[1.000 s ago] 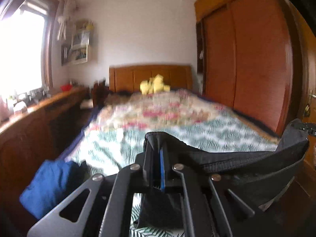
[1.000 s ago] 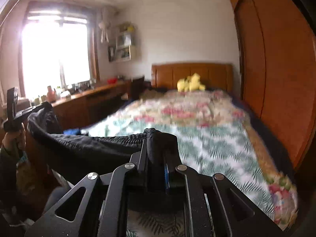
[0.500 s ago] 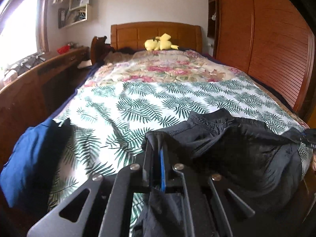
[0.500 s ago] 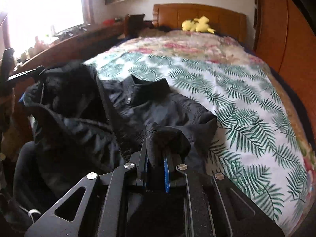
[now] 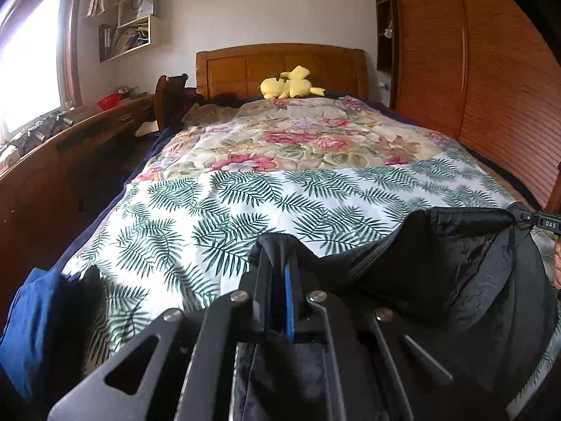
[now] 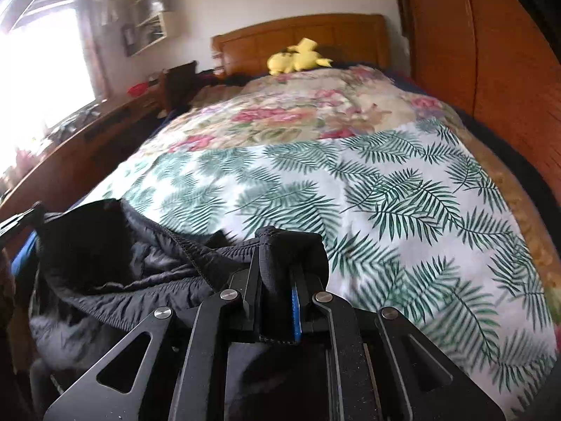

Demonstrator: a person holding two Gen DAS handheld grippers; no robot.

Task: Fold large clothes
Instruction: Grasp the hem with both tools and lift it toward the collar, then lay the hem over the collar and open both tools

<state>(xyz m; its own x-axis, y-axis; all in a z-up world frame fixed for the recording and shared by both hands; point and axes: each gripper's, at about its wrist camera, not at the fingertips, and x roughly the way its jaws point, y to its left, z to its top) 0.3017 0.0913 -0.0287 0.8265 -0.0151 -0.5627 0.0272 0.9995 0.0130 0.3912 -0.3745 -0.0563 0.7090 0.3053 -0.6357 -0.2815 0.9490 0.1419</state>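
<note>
A black padded jacket (image 5: 455, 263) lies stretched across the near end of the bed, over the palm-leaf sheet (image 5: 245, 203). My left gripper (image 5: 280, 249) is shut on one edge of the jacket, fabric bunched over its tips. My right gripper (image 6: 280, 242) is shut on the other edge, with a fold of jacket (image 6: 115, 256) wrapped over the fingertips. In the left wrist view the right gripper's tip (image 5: 541, 222) shows at the far right, pinching the jacket. In the right wrist view the left gripper's tip (image 6: 19, 219) shows at the far left.
A blue folded garment (image 5: 31, 322) lies at the bed's near left corner. A yellow plush toy (image 5: 291, 86) sits by the wooden headboard (image 5: 280, 61). A floral quilt (image 5: 298, 133) covers the far half. A wooden desk (image 5: 52, 147) runs along the left, a wardrobe (image 5: 491, 87) on the right.
Both grippers have come down and forward over the bed, carrying the jacket from hanging in the air to lying on the palm-leaf sheet. Both stayed shut on it.
</note>
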